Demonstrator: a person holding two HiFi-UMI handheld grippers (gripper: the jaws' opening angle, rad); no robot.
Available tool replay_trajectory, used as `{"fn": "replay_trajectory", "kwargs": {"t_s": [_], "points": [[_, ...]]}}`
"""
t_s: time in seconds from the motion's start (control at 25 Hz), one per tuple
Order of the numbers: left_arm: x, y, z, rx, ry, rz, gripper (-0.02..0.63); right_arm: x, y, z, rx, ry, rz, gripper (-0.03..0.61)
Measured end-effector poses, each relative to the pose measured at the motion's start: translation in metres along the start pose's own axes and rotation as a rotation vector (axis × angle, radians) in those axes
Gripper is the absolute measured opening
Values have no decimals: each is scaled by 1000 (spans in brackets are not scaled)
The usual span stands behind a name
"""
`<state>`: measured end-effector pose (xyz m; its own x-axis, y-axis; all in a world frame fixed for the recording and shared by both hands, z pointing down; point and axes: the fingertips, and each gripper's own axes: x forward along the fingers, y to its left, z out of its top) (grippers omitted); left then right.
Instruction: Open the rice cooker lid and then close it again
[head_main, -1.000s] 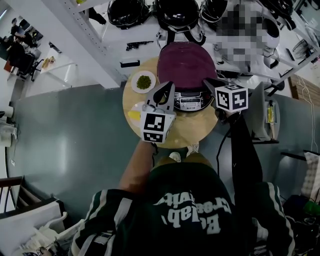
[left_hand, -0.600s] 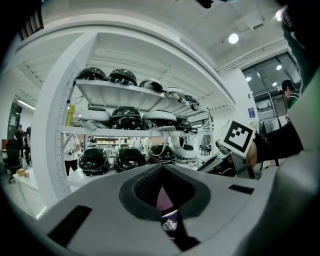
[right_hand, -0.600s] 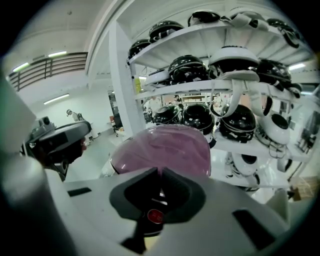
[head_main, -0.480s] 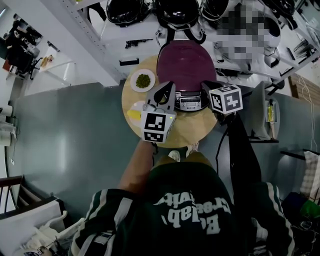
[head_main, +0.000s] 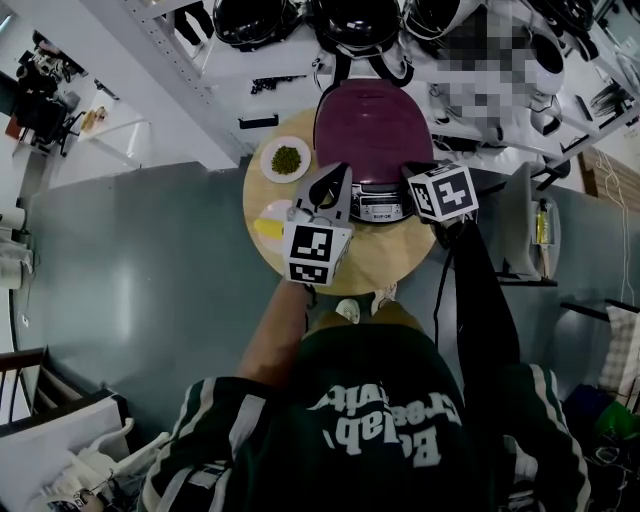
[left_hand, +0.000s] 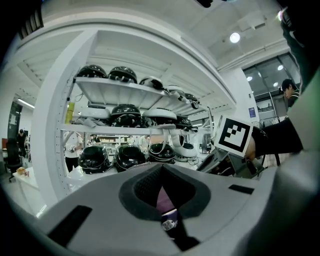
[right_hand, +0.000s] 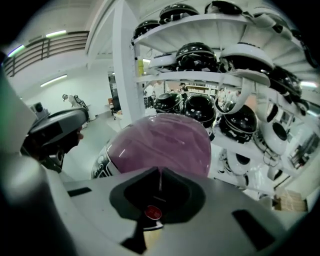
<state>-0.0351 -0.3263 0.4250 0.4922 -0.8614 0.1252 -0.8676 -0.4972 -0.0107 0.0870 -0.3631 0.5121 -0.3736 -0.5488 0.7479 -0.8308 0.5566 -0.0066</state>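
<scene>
Head view overhead, looking down; gripper views close, apparently sharing rice cooker (head_main: 370, 125).

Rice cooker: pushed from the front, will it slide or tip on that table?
Tipping seems unlikely: the rice cooker looks squat and wide, so probably heavy for its size. A hard push might still slide it, since the round wooden table looks smooth. The purple lid is domed and shows glossy reflections, so jaws would likely slip on it rather than grip.

The rice cooker (head_main: 378, 200), its domed purple lid (head_main: 372, 130) down, stands upright at the round wooden table's (head_main: 392, 262) far edge.
</scene>
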Motion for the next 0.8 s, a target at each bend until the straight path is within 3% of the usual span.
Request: {"fn": "replay_trajectory", "kwargs": {"t_s": [0.44,0.72,0.8], "points": [[5,-8,0,-7,0,-6,0,4,9,2,-197,148,-80,-6],[0,-6,-2,-2,5,4,0,3,8,3,-138,67,-84,-5],[-3,-4,1,1,4,11,0,1,5,1,-77,14,-78,5]]}}
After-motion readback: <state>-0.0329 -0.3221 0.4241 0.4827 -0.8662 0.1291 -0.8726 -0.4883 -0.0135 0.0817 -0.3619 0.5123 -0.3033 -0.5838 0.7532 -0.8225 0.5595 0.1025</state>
